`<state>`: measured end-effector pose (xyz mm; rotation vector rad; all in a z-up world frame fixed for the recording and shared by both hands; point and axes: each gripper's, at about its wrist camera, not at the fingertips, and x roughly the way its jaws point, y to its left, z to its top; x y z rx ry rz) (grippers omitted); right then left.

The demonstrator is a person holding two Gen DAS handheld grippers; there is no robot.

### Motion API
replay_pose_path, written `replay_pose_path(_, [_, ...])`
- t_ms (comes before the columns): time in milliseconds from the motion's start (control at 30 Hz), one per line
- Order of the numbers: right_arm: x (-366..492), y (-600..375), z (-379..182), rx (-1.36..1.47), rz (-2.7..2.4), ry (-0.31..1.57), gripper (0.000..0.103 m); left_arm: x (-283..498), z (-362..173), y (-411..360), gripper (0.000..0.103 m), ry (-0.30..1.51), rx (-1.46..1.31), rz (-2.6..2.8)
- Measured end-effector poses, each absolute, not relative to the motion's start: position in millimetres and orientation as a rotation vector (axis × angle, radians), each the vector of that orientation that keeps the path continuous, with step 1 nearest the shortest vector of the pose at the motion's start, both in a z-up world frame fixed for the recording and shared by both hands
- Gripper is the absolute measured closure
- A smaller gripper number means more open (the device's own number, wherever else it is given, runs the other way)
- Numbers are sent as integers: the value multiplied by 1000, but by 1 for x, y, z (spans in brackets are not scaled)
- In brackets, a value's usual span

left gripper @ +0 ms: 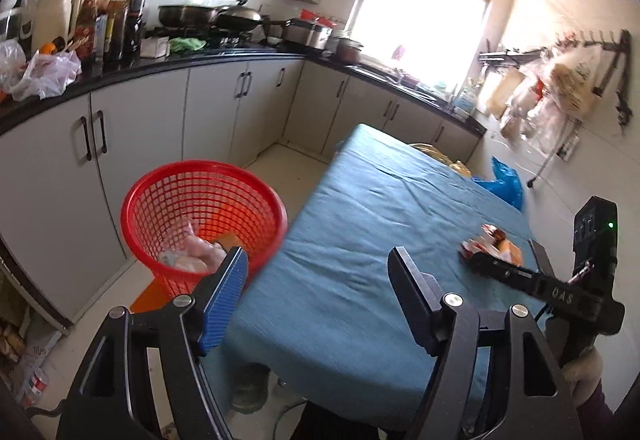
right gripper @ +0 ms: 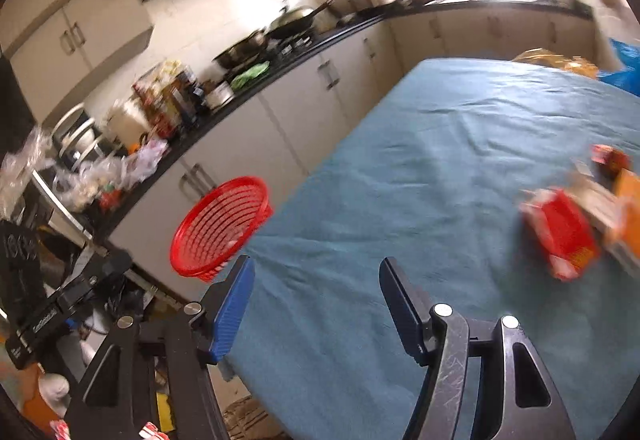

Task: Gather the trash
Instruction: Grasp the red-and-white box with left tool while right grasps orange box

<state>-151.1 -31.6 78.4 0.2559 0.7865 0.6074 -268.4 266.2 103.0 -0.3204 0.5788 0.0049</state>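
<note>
A red mesh basket (left gripper: 204, 215) stands on the floor left of the table, with pale crumpled trash (left gripper: 200, 254) inside. My left gripper (left gripper: 320, 274) hangs open over the table's near-left corner beside the basket, with nothing between its fingers. Snack wrappers (left gripper: 490, 242) lie on the blue tablecloth (left gripper: 360, 224) at the right. In the right wrist view my right gripper (right gripper: 318, 288) is open and empty above the cloth (right gripper: 400, 199). A red packet (right gripper: 560, 240) and an orange packet (right gripper: 628, 203) lie to its right, blurred. The basket (right gripper: 224, 228) sits to its left.
A black counter (left gripper: 224, 57) with white cabinets runs along the left and back, crowded with bottles, pans and plastic bags. A blue bag (left gripper: 504, 183) lies beyond the table's far right. Bags hang on the right wall. A shoe (left gripper: 250, 388) shows under the table edge.
</note>
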Motion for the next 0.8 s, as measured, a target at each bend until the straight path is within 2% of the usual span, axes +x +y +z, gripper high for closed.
replay_pose_path(167, [-172,-112,76,310,477,778,33,-295,113,234,21,542,-254,-39])
replay_pose_path(433, [-173,-222,52,474,241,833,30,-274,119,192,21,597,-238,-165])
replay_pose_path(800, [-106,-265,53,550,162,832,24,-183,104,119,21,728,-222,-313])
